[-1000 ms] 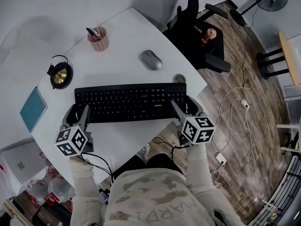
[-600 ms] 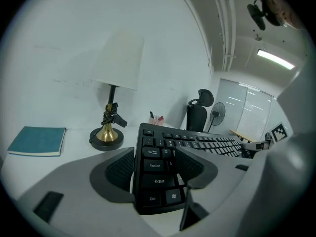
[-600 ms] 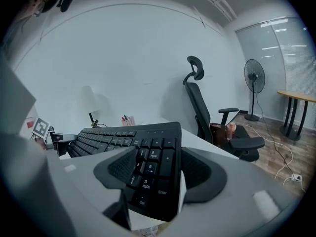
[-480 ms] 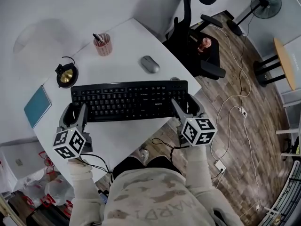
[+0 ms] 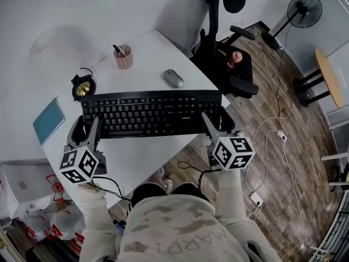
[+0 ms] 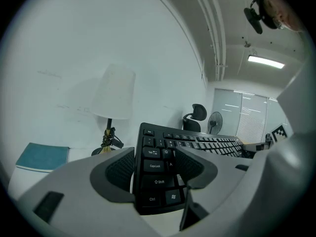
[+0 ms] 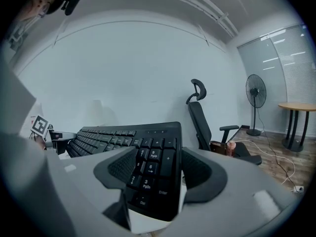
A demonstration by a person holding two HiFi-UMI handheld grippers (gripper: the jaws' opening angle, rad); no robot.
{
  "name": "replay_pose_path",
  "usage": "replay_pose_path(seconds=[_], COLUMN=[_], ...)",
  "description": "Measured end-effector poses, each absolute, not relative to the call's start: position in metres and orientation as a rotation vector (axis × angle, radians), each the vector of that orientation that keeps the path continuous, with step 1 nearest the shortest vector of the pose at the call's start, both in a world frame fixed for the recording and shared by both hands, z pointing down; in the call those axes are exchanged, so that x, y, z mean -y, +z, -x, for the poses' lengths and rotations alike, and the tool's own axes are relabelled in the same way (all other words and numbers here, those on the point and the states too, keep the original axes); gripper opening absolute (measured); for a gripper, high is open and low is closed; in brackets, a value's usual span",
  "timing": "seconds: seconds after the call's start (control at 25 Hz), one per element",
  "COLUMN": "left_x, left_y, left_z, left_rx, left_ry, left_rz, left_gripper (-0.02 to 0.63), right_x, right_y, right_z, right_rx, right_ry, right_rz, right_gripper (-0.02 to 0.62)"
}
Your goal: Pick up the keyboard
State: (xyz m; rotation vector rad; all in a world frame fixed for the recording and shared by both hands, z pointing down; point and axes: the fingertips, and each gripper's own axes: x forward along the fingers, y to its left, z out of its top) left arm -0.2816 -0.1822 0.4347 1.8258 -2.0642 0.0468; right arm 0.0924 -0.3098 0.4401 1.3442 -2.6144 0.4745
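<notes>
In the left gripper view I'm reading white legends on the keyboard [image 6: 155, 166]: Tab, Caps Lock, Shift and Ctrl down its end column, with Q and A just beside them. In the right gripper view I'm making out its number pad [image 7: 150, 168]: 9, 6 and 3 with PgDn, 5 and 2, a plus sign, Enter and Del. From the head view I'm seeing large upside-down letters across the shirt [image 5: 180, 228], only partly legible, and a white keyboard logo too small to read.
</notes>
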Motion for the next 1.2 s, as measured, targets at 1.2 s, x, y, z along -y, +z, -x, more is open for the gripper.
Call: replay_pose_path(seconds=[1.2], left_x=[0.163], left_y=[0.312], left_z=[0.246], left_rx=[2.215], left_ry=[-0.174], left_rz=[-2.005], left_gripper=[0.259], right_x=[0.291], right_y=[0.318], right_z=[-0.127], right_rx=[2.812], right_ry=[0.194], right_rz=[-1.441], right_gripper=[0.299])
